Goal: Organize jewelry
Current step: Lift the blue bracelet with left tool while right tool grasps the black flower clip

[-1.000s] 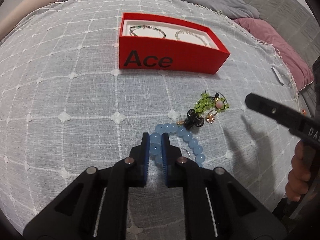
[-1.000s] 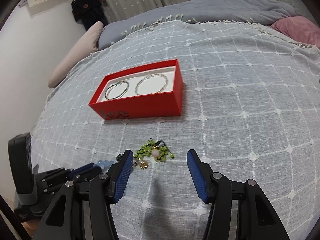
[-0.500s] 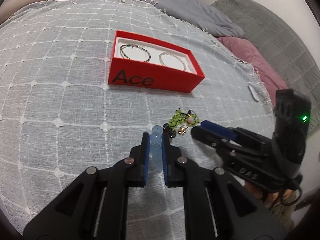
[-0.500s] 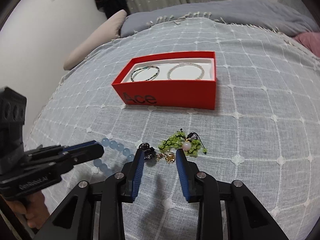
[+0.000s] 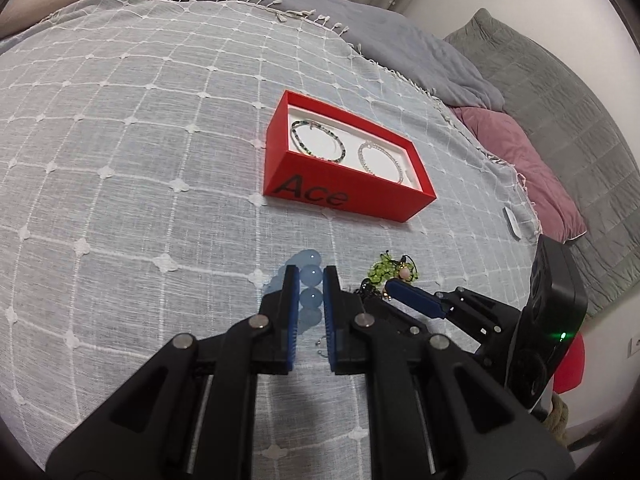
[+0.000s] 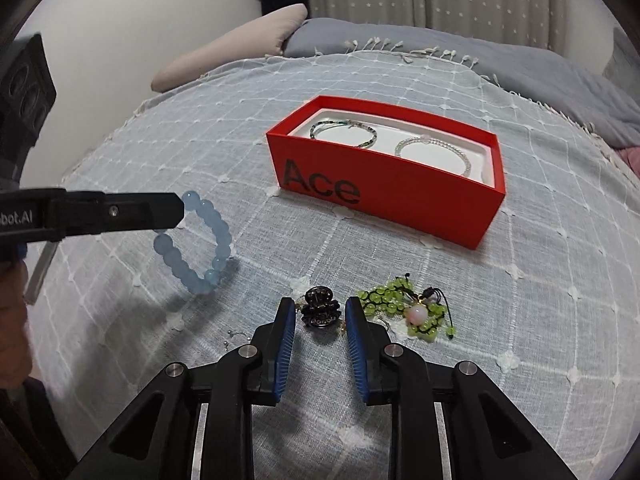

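My left gripper [image 5: 311, 276] is shut on a pale blue bead bracelet [image 5: 310, 295] and holds it lifted above the bedspread; from the right wrist view the bracelet [image 6: 200, 246] hangs from the left gripper [image 6: 179, 210]. My right gripper [image 6: 320, 308] is open, low over the bed, its fingers either side of a small black hair claw [image 6: 319, 312]. A green bead bracelet with a pink bead [image 6: 408, 312] lies just right of it. The red "Ace" box [image 6: 384, 188] holds two bracelets on its white insert.
A white gridded bedspread [image 5: 120, 160] covers the bed. A grey quilt [image 5: 560, 92] and a pink pillow [image 5: 520, 160] lie at the right. A small metal piece [image 6: 234, 336] lies left of my right gripper.
My left gripper has lifted the blue bracelet off the bed. My right gripper has narrowed and moved down and forward around the black hair claw.
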The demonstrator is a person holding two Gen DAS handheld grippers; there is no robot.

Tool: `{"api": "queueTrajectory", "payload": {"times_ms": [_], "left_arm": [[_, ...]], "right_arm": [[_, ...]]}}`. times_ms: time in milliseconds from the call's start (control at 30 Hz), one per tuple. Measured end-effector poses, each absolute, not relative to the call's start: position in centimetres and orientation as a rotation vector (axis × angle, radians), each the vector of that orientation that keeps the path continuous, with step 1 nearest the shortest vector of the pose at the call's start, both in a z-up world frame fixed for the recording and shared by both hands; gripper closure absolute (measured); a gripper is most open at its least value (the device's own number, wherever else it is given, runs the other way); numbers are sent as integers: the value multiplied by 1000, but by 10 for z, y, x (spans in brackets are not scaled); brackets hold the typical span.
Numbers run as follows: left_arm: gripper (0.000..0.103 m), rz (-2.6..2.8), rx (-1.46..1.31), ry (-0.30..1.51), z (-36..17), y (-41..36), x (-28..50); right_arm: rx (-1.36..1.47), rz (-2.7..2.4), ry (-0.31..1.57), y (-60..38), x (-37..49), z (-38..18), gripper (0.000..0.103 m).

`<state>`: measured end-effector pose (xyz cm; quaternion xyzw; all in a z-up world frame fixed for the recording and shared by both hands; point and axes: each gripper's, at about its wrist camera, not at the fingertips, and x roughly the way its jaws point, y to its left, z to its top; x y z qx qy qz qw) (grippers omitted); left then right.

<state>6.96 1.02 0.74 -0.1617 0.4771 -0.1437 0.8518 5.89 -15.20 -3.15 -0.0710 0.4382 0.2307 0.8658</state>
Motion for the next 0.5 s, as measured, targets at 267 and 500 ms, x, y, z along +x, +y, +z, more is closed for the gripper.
{"api": "queueTrajectory", "payload": {"times_ms": [267,500], "left_arm": [[90,-281,-316,1042,-4,9,72],[90,-279,-298,1052,-6,8,72]], "right_arm": [[-243,473,919,-136,57,-41,84],[-195,494,890,-146,52,-23,84]]}}
